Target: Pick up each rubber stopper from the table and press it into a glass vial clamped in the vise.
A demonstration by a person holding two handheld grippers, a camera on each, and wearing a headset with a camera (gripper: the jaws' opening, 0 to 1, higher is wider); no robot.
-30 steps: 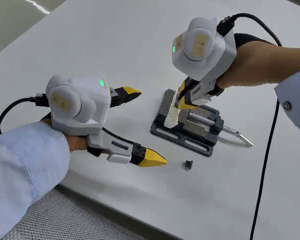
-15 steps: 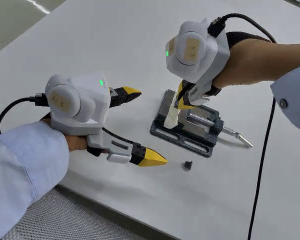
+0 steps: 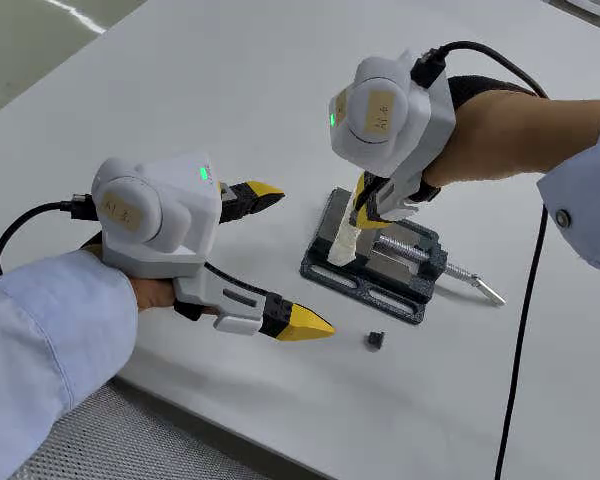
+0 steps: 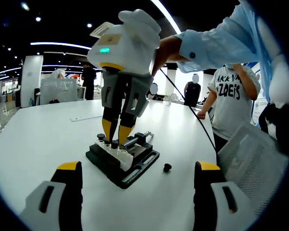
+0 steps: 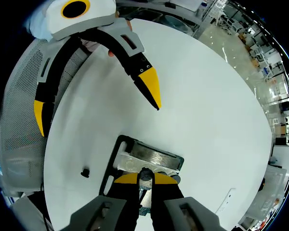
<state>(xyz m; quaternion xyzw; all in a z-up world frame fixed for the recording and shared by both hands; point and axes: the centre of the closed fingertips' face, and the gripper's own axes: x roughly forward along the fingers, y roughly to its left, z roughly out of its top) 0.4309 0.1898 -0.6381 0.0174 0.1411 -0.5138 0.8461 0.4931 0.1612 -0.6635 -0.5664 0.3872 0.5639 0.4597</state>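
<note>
Right claw point(image 5: 145, 180), nearly closed, pinches a stopper point(image 5: 145, 173) over the vise point(image 5: 151, 155).

We log right gripper point(image 5: 145, 180) at bottom centre, yellow tips pinching dark stopper point(image 5: 145, 174) over vise point(image 5: 151, 155). Lower left: loose stopper point(image 5: 85, 172) on white table point(image 5: 207, 110). Upper left: left gripper point(image 5: 97, 115), jaws wide apart.

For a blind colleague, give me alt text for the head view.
The right hand-held gripper points down at glass vials clamped in a dark vise on a white table. The left hand-held gripper hovers open nearby, and one loose rubber stopper lies beside the vise.
</note>
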